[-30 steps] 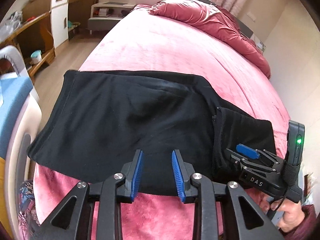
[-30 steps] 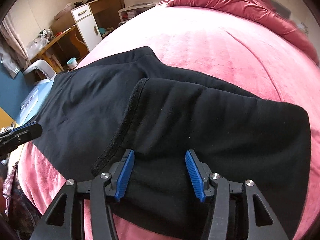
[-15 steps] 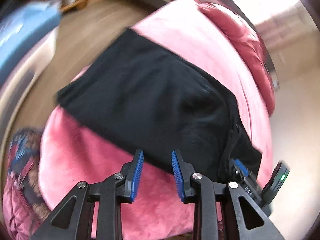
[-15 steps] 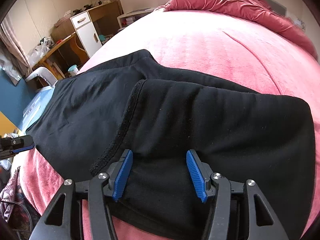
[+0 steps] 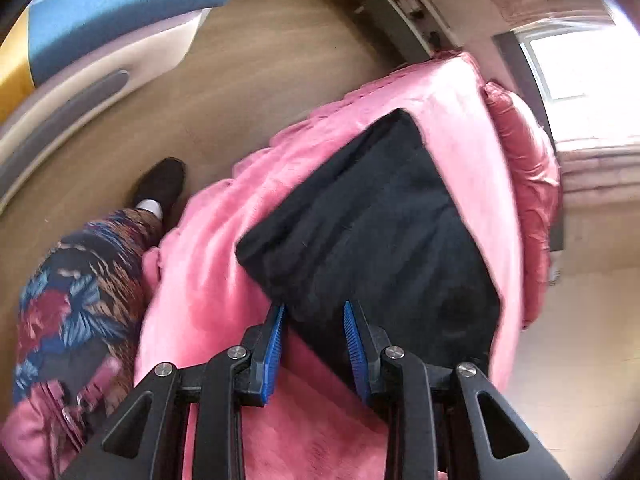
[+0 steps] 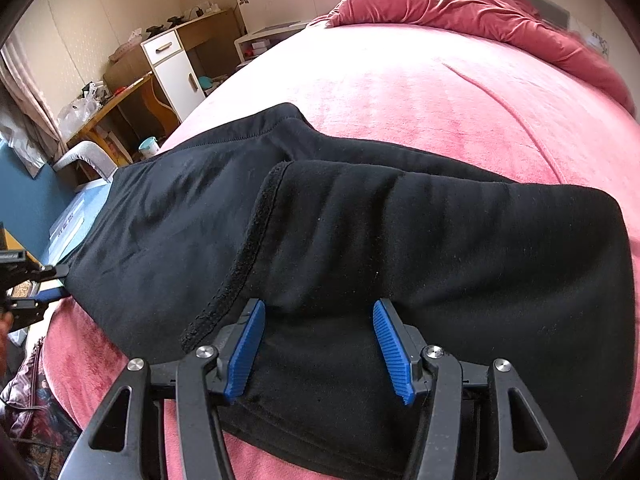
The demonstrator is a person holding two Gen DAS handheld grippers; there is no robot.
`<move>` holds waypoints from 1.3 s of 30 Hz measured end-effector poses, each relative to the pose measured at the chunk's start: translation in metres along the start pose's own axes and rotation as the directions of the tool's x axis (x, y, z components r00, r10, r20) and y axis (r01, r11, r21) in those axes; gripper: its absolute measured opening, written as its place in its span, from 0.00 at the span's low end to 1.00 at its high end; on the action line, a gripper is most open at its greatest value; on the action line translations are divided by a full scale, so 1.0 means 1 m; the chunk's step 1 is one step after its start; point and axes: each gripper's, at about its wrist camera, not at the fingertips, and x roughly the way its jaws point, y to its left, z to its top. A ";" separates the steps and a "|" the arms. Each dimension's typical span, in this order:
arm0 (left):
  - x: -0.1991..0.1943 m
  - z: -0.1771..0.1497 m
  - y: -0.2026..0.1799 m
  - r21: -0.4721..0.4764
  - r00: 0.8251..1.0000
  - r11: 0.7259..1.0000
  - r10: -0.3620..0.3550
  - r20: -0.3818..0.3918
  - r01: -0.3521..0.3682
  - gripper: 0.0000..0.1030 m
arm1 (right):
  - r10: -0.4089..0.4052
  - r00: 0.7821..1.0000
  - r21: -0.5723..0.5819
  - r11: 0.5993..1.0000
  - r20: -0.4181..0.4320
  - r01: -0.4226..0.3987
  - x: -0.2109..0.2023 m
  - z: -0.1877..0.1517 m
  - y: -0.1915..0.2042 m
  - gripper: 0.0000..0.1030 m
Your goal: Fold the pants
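The black pants point(image 6: 360, 232) lie folded on the pink bed point(image 6: 440, 92), with one end doubled over the middle; a rough seam edge point(image 6: 244, 260) runs down the fold. My right gripper point(image 6: 320, 340) is open, its blue pads straddling the near edge of the doubled layer. My left gripper point(image 5: 314, 340) is open at the left near corner of the pants point(image 5: 380, 216), rolled sideways, with cloth between its pads. It shows at the left edge of the right wrist view point(image 6: 24, 288).
A dark red duvet point(image 6: 480, 8) is bunched at the head of the bed. A desk and white cabinet point(image 6: 172, 68) stand beyond the bed's left side. The person's patterned trousers and black shoe point(image 5: 160, 184) are on the wooden floor beside the bed.
My left gripper has swung left and rolled sideways, reaching the pants' left corner. My right gripper has hardly moved and stays open on the folded layer.
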 end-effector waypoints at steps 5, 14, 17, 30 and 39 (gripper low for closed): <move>0.009 0.004 0.001 -0.016 1.000 1.000 -0.010 0.010 0.010 0.29 | -0.005 1.000 0.001 1.000 -0.015 0.005 0.001 0.004 0.003 0.56; -0.022 -0.016 -0.070 0.349 0.981 0.937 -0.084 0.173 0.019 0.14 | -0.045 0.999 -0.021 0.999 -0.020 0.045 -0.009 0.015 0.007 0.56; -0.030 -0.035 -0.111 0.535 0.973 0.843 -0.169 0.160 0.058 0.14 | -0.008 1.000 -0.008 1.000 0.014 0.008 -0.022 0.022 0.008 0.55; -0.008 -0.095 -0.176 0.799 0.972 0.586 -0.234 0.008 0.135 0.14 | 0.659 0.752 0.146 0.745 -0.012 -0.651 -0.001 0.098 0.050 0.76; -0.004 -0.103 -0.186 0.825 0.975 0.551 -0.221 -0.004 0.128 0.14 | 0.668 0.729 0.069 0.742 -0.148 -0.667 0.035 0.129 0.111 0.75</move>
